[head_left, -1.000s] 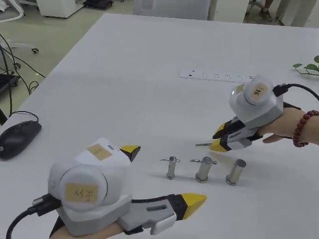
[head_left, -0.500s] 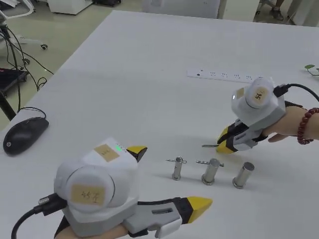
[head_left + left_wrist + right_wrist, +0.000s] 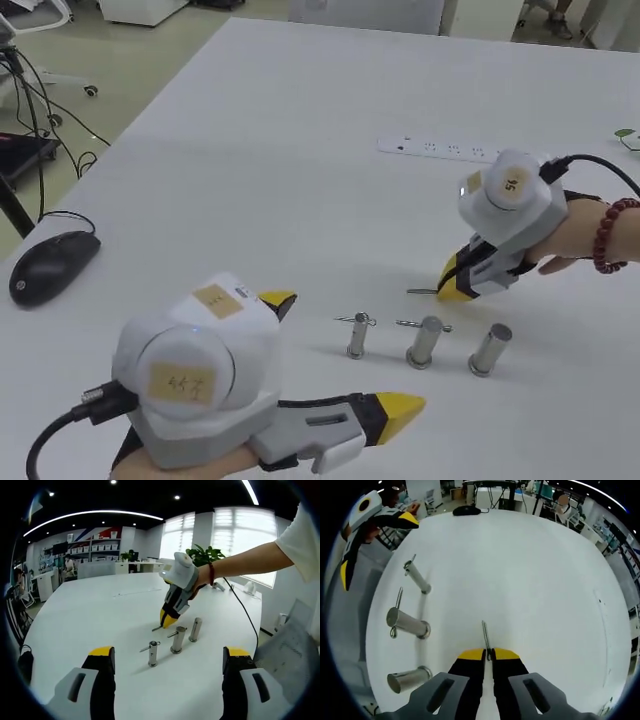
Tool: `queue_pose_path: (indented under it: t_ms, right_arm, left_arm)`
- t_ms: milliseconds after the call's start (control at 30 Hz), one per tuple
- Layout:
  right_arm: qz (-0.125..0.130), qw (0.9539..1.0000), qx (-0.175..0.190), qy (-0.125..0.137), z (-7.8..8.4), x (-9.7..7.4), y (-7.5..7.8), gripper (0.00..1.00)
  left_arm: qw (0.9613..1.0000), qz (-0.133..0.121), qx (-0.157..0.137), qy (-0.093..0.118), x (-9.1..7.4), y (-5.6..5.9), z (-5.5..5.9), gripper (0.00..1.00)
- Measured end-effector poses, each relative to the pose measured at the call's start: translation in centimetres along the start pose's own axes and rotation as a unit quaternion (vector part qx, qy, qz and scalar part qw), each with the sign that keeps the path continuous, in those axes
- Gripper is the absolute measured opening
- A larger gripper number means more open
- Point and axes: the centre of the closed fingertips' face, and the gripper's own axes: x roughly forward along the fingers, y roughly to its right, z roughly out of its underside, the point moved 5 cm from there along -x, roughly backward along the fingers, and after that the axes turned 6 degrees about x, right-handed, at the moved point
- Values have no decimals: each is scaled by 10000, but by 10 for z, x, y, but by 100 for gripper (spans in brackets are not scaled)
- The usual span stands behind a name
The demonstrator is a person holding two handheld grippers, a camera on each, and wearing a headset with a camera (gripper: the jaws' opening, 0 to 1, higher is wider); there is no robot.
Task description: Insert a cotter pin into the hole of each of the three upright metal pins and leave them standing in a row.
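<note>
Steel pins haven't budged over the last second. The shift in the head view is your head moving, not the work. Left pin (image 3: 357, 338) and middle pin (image 3: 423, 344) stand upright on the bench (image 3: 250, 150), both cross-pinned: left cotter (image 3: 354, 320) and middle cotter (image 3: 418, 325) sit through the holes near the tops. Right pin (image 3: 489, 351) stands upright at the end of the row, with no cotter in it.

Your right gripper (image 3: 455, 288) has barely moved relative to the row. It still hangs on the far side of the middle and right pins, clear of both. Its jaws are pinched on the third cotter pin (image 3: 421, 291), which sticks straight out past the tips. In the right gripper view that cotter points along the bench, not at the right pin, which sits off to the side.

Left gripper (image 3: 341, 352) is also where it was, on the near side of the row, jaws wide, holding nothing.

Net: two of three done, and no progress on the last one in this second. My read is that you need to swing the cotter round to the right pin's hole, which I can't make out from here. That pin is free-standing, so a side push could topple it. Steadying it with your left jaws looks sensible.
</note>
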Motion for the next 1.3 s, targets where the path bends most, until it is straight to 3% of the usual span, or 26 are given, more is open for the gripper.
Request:
queue_pose_path:
  t_ms: [700,1033,1300]
  right_arm:
    - [367,9976,-509,-302,-2,-1,1,4]
    - [601,9960,-648,-115,-13,-14,0,3]
    - [819,9935,-776,156,-24,-35,-7,3]
  left_arm:
    - [10000,-8,4,-34,0,0,0,88]
    - [10000,-15,26,-52,-1,1,0,87]
    - [9999,-33,-148,24,-4,-3,-5,84]
